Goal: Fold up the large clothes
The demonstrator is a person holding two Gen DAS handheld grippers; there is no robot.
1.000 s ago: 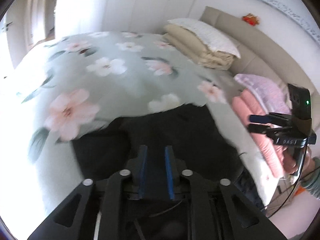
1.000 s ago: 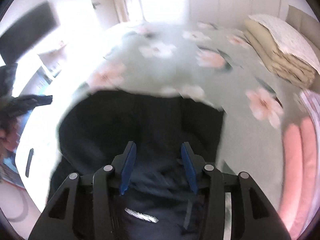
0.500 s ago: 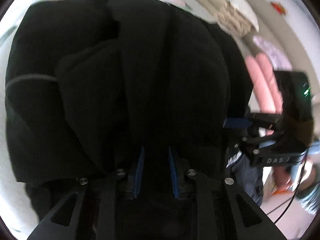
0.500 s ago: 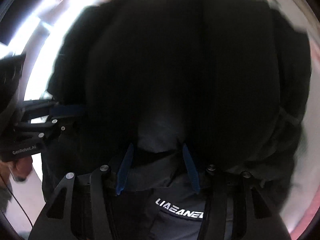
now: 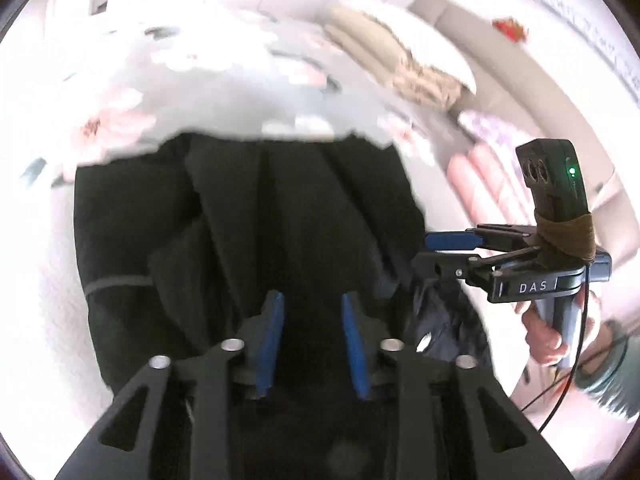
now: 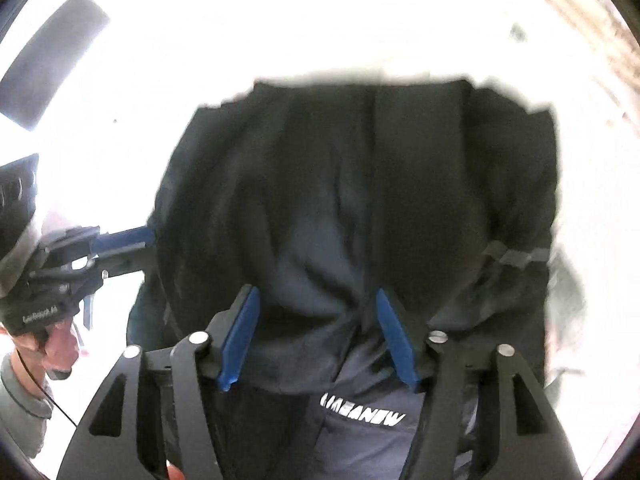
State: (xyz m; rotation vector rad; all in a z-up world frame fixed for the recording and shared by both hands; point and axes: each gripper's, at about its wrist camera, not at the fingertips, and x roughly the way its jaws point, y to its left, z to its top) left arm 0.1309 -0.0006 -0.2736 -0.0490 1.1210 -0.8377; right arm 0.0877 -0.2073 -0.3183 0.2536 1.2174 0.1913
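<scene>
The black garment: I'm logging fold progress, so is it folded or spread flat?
Neither: the black garment is bunched in thick vertical pleats on the floral bedspread. Any finished fold: cannot tell.
</scene>
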